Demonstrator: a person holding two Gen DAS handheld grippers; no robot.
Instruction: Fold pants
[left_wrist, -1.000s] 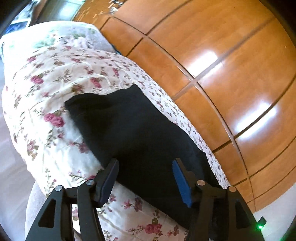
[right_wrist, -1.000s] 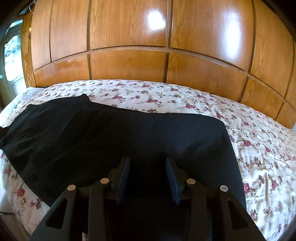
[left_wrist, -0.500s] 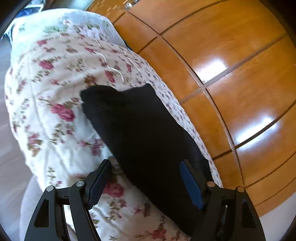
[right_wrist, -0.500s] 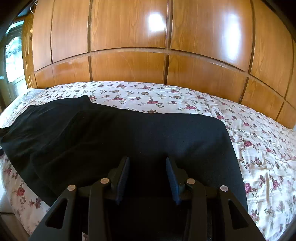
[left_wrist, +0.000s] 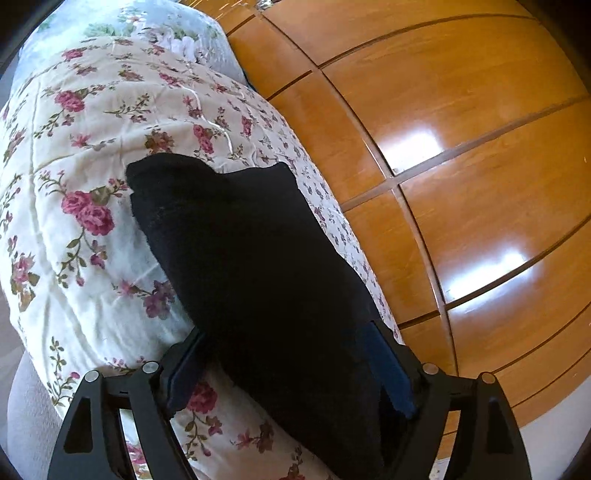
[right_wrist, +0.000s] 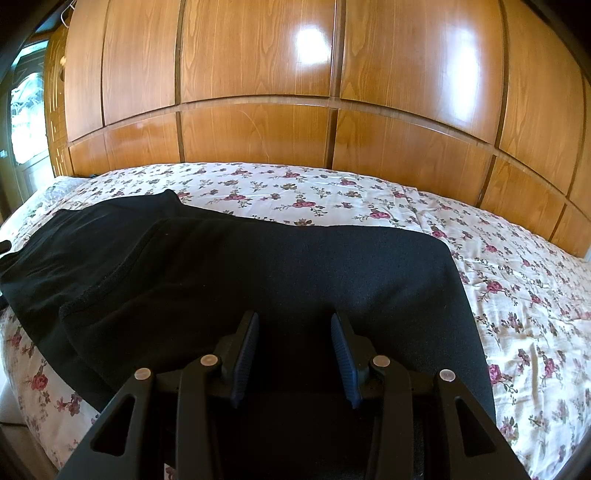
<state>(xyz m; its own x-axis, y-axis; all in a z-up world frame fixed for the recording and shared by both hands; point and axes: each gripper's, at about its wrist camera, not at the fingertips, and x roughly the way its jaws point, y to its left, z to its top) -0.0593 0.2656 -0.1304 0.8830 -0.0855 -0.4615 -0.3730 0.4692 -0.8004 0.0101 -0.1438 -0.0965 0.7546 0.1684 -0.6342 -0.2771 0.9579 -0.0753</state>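
Black pants (right_wrist: 258, 266) lie flat across a floral bedspread (right_wrist: 517, 295). In the left wrist view one end of the pants (left_wrist: 251, 251) runs up between my fingers. My left gripper (left_wrist: 284, 354) is open, its jaws straddling that end low over the bedspread (left_wrist: 74, 147). My right gripper (right_wrist: 293, 332) is open and sits over the near edge of the pants, close to their right end; whether it touches the cloth is unclear.
A glossy wooden wardrobe wall (right_wrist: 314, 92) stands right behind the bed. A pillow (left_wrist: 129, 22) lies at the far end in the left wrist view. The bed edge drops to the floor (left_wrist: 7, 350) on the left.
My left gripper has moved forward and down along the pants, so the cloth now lies between its open jaws. My right gripper has stayed put.
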